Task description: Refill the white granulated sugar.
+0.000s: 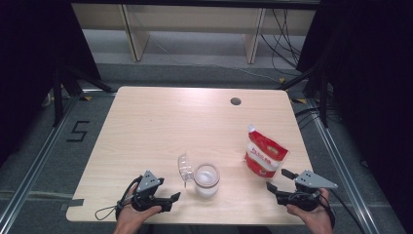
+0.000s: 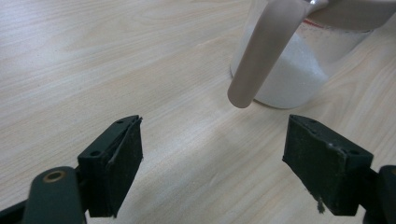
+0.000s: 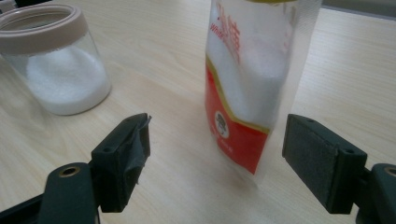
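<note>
A clear glass jar (image 1: 207,180) with white powder in its bottom stands near the table's front edge, its hinged lid (image 1: 184,168) swung open to the left. A red and white pouch of white sugar (image 1: 264,152) stands upright to its right. My left gripper (image 1: 171,199) is open just left of the jar; in the left gripper view the jar (image 2: 299,70) and its pale handle-like clasp (image 2: 261,56) lie ahead of the jaws. My right gripper (image 1: 277,181) is open just short of the pouch (image 3: 247,79), with the jar (image 3: 56,65) off to its left.
The light wooden table (image 1: 160,122) has a round cable hole (image 1: 235,101) at the back right. Black frames and cables stand beyond the far edge. Bare tabletop stretches behind the jar and the pouch.
</note>
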Available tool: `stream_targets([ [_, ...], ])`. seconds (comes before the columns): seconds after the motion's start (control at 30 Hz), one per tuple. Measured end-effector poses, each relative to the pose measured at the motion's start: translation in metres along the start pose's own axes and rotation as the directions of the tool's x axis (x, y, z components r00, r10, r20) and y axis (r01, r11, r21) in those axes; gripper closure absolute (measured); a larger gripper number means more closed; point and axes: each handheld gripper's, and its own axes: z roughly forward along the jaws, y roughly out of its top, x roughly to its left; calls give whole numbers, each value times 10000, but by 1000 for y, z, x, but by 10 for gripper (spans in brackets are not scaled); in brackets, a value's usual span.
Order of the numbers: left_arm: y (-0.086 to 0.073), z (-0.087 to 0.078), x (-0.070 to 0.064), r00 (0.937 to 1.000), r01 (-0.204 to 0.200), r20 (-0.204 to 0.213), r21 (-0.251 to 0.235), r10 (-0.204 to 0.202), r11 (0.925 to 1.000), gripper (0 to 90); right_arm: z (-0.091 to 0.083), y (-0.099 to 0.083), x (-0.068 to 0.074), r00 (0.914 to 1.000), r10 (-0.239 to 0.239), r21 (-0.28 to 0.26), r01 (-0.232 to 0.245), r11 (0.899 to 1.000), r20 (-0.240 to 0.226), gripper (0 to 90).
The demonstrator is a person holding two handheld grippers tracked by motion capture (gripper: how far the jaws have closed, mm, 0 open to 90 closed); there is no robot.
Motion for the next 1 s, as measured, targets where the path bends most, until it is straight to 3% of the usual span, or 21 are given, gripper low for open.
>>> stream_targets([
  [0.17,0,0,1,9999,-157,-1,29,157,9999,191,-2,-2,2,9999,-38,-3,38,10000,-108,238],
  [0.3,0,0,1,9999,-129,-4,11,129,9999,191,-4,-3,5,9995,-284,84,284,9996,-98,233],
  [0.47,0,0,1,9999,-108,1,1,108,9999,191,-5,-4,8,9994,-256,153,260,9995,-244,228],
  [0.5,0,0,0,10000,48,2,-17,-48,10000,191,-5,-5,9,9996,-236,171,239,9996,-177,228],
  [0.53,0,0,1,9999,-122,-25,13,122,9999,191,-5,-5,9,9990,-352,249,359,9990,-272,231],
  [0.63,0,1,0,10000,-86,-9,-42,86,10000,191,-6,-6,12,9994,-294,204,297,9993,-176,231],
  [0.73,0,1,0,10000,-83,-54,-20,82,10000,191,-8,-6,11,9981,-610,302,613,9977,-126,235],
  [0.77,0,1,0,10000,-72,-51,-20,72,10000,191,-9,-8,15,9997,-219,434,225,9988,-143,237],
  [0.8,0,1,0,9999,-126,-43,-10,126,9999,191,-9,-8,14,9983,-561,401,566,9976,-154,236],
  [0.87,0,1,0,10000,-78,-48,-26,78,10000,190,-10,-8,16,9975,-700,439,702,9966,-53,235],
  [0.9,0,0,1,9999,-135,-9,55,135,9999,190,-10,-8,16,9975,-700,439,702,9966,-53,235],
  [0.93,0,1,1,10000,-60,-25,-2,60,10000,190,-10,-8,19,9993,-370,456,374,9983,-86,234],
  [1.0,0,0,1,10000,-45,-28,8,45,10000,191,-9,-9,17,9974,-687,423,696,9967,-224,232],
])
